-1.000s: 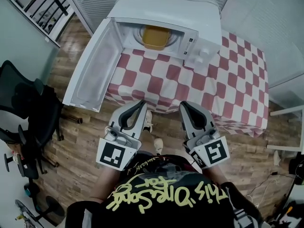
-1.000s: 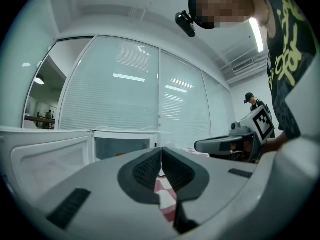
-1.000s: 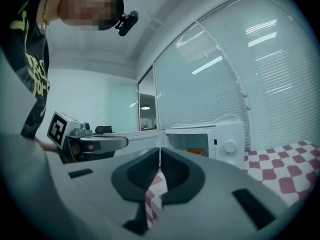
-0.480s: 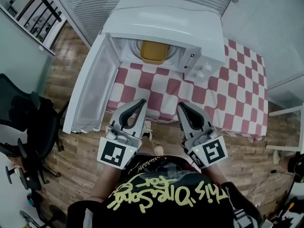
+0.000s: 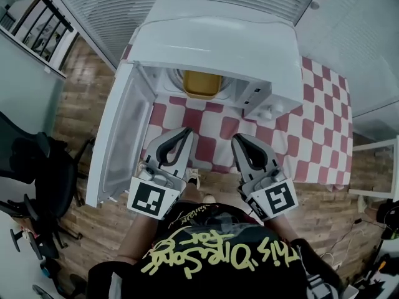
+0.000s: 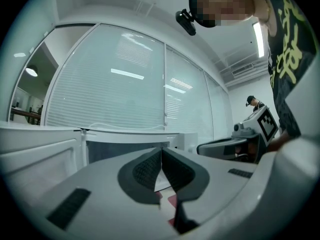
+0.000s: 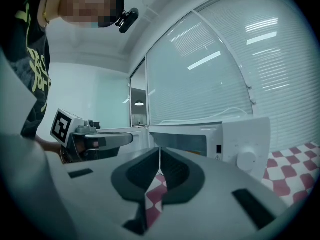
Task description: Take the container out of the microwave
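Observation:
A white microwave point(image 5: 218, 42) stands on a table with a red-and-white checked cloth point(image 5: 312, 123). Its door point(image 5: 121, 136) hangs open to the left. Inside sits a yellow container point(image 5: 201, 84), partly hidden under the top of the oven. My left gripper point(image 5: 187, 131) and right gripper point(image 5: 235, 140) are side by side over the table's near edge, both shut and empty, pointing at the oven's mouth. In the left gripper view the shut left gripper point(image 6: 161, 151) faces the dark cavity point(image 6: 120, 151). The right gripper point(image 7: 159, 150), seen in its own view, faces the microwave point(image 7: 215, 139).
The control panel with knobs point(image 5: 265, 101) is on the oven's right. A black office chair point(image 5: 31, 167) stands on the wooden floor at the left. Blinds point(image 5: 124, 5) cover the wall behind. The open door bounds the room left of the left gripper.
Both grippers and the person have moved closer to the microwave; the grippers now reach over the table's near edge. Jaws stay shut.

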Motion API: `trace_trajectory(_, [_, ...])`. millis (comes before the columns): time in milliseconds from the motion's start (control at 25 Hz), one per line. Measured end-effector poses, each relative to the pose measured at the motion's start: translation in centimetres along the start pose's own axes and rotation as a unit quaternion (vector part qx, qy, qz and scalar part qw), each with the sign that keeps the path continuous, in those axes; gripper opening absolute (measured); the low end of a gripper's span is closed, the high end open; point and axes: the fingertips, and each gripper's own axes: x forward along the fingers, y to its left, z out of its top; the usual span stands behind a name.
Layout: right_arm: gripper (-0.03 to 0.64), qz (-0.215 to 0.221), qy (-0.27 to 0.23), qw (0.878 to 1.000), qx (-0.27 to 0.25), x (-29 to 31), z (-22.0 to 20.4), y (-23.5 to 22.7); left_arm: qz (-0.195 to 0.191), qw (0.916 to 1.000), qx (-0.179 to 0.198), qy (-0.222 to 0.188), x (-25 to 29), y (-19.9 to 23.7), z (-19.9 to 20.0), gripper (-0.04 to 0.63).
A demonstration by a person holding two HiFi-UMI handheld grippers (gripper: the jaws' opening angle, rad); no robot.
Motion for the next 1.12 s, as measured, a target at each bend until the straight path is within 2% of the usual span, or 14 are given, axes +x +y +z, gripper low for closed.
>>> trace_trajectory(600, [0.011, -0.033, 0.011, 0.999, 0.005, 5.5, -0.2, -2.3, -0.031, 0.9992, -0.019, 0.016, 3.9, 4.4, -0.8, 0.009])
trace_trajectory(1120, [0.011, -0.055, 0.005, 0.998, 0.006, 8.1, -0.5, -3.2, -0.036, 0.9982, -0.032, 0.035, 4.9, 7.1, -2.4, 0.011])
